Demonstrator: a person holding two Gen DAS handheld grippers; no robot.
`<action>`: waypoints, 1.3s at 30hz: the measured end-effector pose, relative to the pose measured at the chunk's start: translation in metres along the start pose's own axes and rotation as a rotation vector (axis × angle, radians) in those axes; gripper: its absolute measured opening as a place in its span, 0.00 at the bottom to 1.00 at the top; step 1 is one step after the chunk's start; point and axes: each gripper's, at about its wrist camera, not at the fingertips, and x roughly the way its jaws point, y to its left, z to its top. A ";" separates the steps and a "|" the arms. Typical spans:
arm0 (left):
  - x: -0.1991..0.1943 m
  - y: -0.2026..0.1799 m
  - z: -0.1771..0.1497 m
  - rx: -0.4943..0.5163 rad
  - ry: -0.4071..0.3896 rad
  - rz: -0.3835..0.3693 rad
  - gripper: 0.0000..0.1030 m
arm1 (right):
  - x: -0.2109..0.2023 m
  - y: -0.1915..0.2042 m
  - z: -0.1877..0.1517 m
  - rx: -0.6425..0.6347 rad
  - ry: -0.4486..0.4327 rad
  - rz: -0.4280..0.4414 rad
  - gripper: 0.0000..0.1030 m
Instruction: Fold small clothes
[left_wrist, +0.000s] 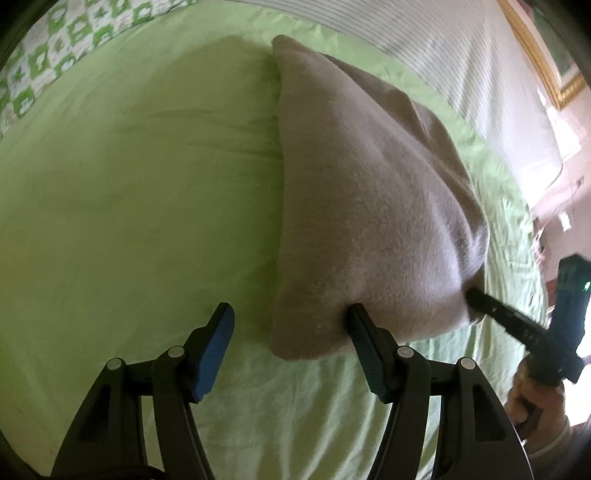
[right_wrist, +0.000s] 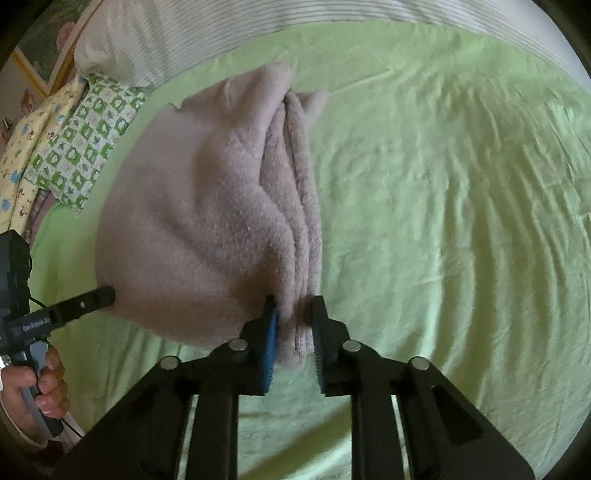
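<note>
A fuzzy grey-beige fleece garment (right_wrist: 207, 206), folded into several layers, lies on a bed covered with a light green sheet (right_wrist: 443, 184). The right tool (right_wrist: 295, 325) has its jaws nearly closed on the garment's near corner, where the stacked folded edges bunch between the blue pads. The left tool (left_wrist: 291, 332) stands wide open at the opposite near corner: its right finger (left_wrist: 364, 332) touches the fleece edge, while its left finger (left_wrist: 218, 332) rests apart over bare sheet, gripping nothing. A green-and-white patterned cloth (right_wrist: 85, 147) lies at the far edge of the bed, beside striped white bedding (right_wrist: 221, 33).
</note>
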 end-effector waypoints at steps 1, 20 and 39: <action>0.003 -0.002 0.000 0.017 0.011 0.013 0.62 | 0.001 -0.001 -0.001 -0.002 0.004 -0.003 0.17; -0.030 -0.021 -0.030 0.043 -0.053 0.037 0.63 | -0.037 -0.013 -0.025 0.030 -0.045 -0.031 0.43; -0.094 -0.062 -0.066 0.202 -0.239 0.104 0.78 | -0.079 0.039 -0.055 -0.100 -0.222 0.018 0.76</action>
